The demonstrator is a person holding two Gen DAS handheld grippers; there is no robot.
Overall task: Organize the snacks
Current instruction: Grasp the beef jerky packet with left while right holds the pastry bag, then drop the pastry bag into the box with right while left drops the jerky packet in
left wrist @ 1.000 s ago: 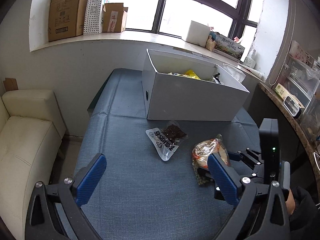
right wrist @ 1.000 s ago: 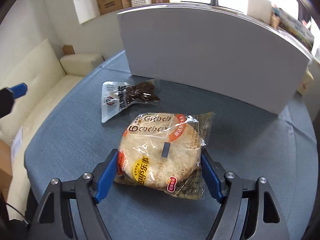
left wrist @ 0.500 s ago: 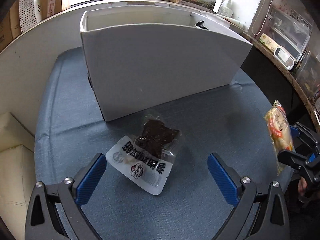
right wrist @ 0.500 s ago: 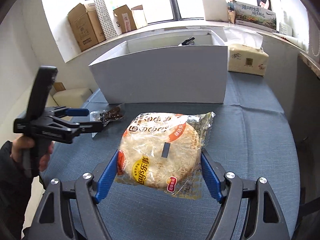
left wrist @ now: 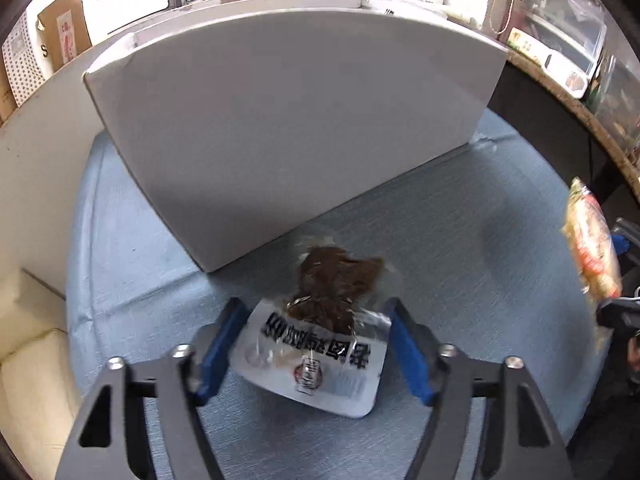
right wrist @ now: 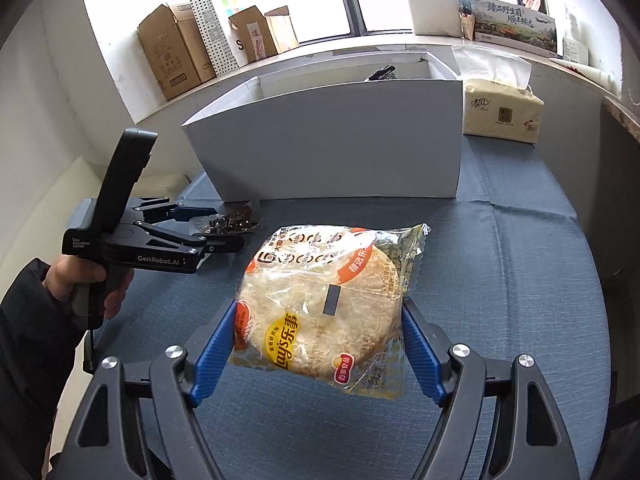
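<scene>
L gripper (left wrist: 312, 344): black plastic frame w/ blue ribbed pads, jaws closing around a flat jerky pouch (left wrist: 320, 340). The pouch lies betw. the pads; its left edge sits at the left pad, the right pad looks just shy of the film, so no firm pinch visible. Pouch is glossy film, white printed half near the gripper, clear half farther out showing dark, crumpled, fibrous meat. It lies flat on the blue woven tablecloth (left wrist: 460, 240), the clear end just short of the white box (left wrist: 280, 128).

White box: smooth matte cardboard, rectangular, open top, straight ahead of both grippers. From the R wrist view a dark wrapper end pokes above its rim; the rest of the contents are hidden.

R gripper (right wrist: 318, 344): same build, pads pressed on both sides of a chips pack (right wrist: 324, 300), holding it clear of the cloth. Pack is crinkly clear plastic w/ orange & yellow print, puffy, holding a round pale stack of crisps; sealed crimped edge at the far end.

To the R gripper's left a hand (right wrist: 88, 280) in a dark sleeve grips the L tool's handle. Ahead-right of the R gripper, beside the box, a soft tissue pack (right wrist: 502, 110), cream wrapper, white sheet sticking up.
</scene>
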